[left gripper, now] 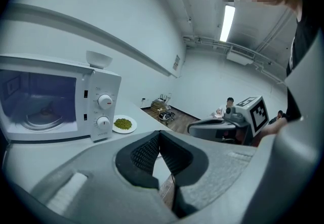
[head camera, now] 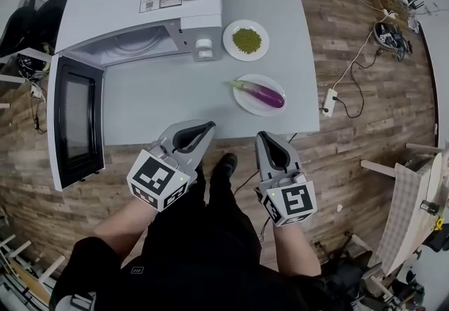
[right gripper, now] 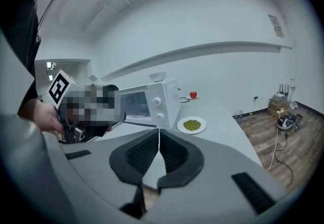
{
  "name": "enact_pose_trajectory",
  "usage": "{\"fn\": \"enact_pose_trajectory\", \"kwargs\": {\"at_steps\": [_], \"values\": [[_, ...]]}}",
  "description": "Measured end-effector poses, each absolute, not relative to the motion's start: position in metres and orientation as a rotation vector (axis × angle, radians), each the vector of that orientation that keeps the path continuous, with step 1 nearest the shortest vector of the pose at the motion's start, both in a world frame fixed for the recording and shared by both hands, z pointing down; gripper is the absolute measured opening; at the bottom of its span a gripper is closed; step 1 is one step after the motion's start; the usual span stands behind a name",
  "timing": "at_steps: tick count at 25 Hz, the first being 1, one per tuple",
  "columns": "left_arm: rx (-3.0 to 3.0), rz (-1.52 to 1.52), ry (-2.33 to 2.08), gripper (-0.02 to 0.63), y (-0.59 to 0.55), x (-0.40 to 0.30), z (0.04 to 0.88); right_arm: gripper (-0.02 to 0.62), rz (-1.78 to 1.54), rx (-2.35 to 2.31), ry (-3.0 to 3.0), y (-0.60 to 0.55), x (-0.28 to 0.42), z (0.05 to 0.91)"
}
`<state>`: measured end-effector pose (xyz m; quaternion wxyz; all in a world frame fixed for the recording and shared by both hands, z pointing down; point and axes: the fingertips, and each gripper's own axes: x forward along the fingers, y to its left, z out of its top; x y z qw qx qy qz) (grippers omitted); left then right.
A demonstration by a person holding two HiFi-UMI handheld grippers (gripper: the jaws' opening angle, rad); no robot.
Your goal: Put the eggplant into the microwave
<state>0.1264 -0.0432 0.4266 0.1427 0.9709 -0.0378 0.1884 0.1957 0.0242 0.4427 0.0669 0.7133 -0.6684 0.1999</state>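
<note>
On a white plate, glossy purple eggplant, green stem

Microwave door stands open leftward; cavity mouth unobstructed.

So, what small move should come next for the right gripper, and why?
Probably open the right gripper and reach forward to the eggplant: its jaws are shut and empty, the eggplant lies untouched on its plate, and the microwave door already stands open.
</note>
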Motion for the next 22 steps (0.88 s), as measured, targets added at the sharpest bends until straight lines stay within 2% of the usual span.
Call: {"fn": "enact_pose_trajectory", "kwargs": {"at_steps": [22], "values": [[2.952, 0.8, -0.185, 0.008, -0.077, 0.125, 0.509, 0.018, 0.583, 1.979, -1.773, -0.002, 0.213, 0.555]]}}
